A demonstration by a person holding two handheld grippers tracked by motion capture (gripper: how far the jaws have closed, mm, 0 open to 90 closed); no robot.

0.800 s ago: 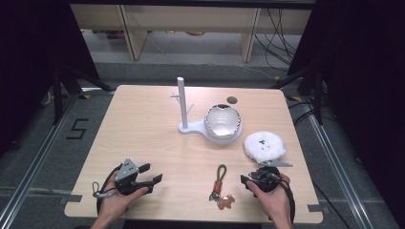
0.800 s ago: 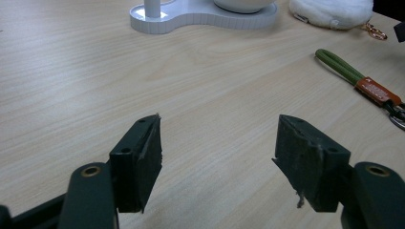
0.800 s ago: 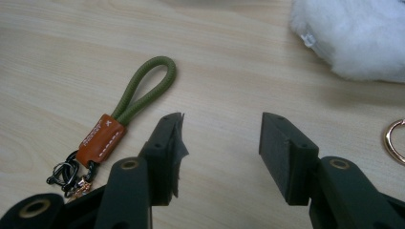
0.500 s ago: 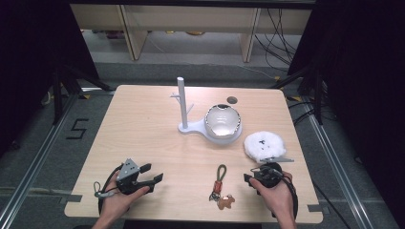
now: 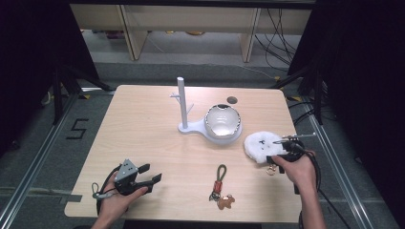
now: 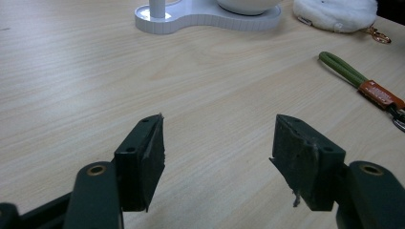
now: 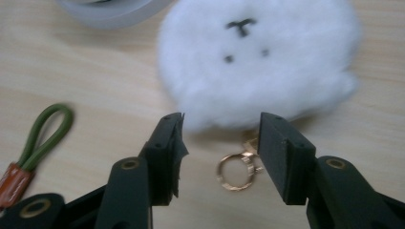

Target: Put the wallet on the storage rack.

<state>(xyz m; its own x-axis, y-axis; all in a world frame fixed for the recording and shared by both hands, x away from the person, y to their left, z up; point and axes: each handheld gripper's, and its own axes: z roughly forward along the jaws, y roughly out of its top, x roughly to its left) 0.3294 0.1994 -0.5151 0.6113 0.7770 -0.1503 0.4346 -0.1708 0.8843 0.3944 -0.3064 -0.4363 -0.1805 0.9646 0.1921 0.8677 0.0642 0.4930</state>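
A white fluffy keychain (image 5: 260, 142) with a small stitched face lies at the table's right side; in the right gripper view the white fluffy keychain (image 7: 258, 62) has a gold ring (image 7: 236, 172) at its near end. My right gripper (image 5: 276, 156) is open just in front of it, and in its own view the right gripper (image 7: 222, 125) has the plush's edge and the ring between its jaws, with no pad pressing. My left gripper (image 5: 150, 172) rests open near the front left; nothing lies between the jaws of the left gripper (image 6: 217, 129).
A green-looped strap keychain (image 5: 219, 175) with an orange tag and a brown bear charm (image 5: 225, 202) lies front centre. A white stand (image 5: 182, 102) with an upright post and a shiny bowl (image 5: 222, 120) occupies the middle of the wooden table (image 5: 143, 124). A dark hole (image 5: 232, 100) sits behind the bowl.
My right hand has moved away from the front edge up to the white fluffy keychain. The left hand has stayed where it was.
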